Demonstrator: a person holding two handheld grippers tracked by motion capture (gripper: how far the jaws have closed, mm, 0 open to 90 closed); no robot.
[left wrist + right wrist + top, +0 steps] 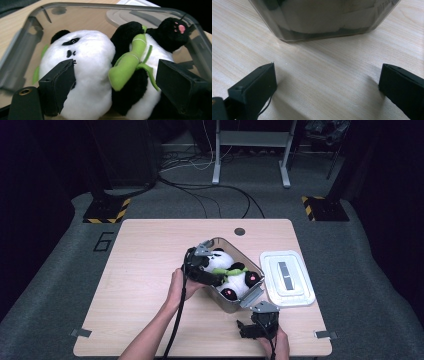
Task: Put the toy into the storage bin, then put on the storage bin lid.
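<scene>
A black-and-white panda plush (231, 276) with a green stalk (127, 66) across its belly lies inside a clear plastic container (226, 241) at the middle of the table. My left gripper (212, 276) reaches into the container from its left side. In the left gripper view it is open (117, 83), with its jaws wide apart on either side of the panda (87, 75); the left jaw rests against the white head. My right gripper (248, 329) is open near the table's front edge, in front of the container (324, 20), with bare tabletop between its jaws (324, 85).
The container's white lid (286, 277) lies flat on the table just right of the container. The light wooden table (145, 270) has broad free room on its left half. A dark round hole (239, 231) sits near the far edge.
</scene>
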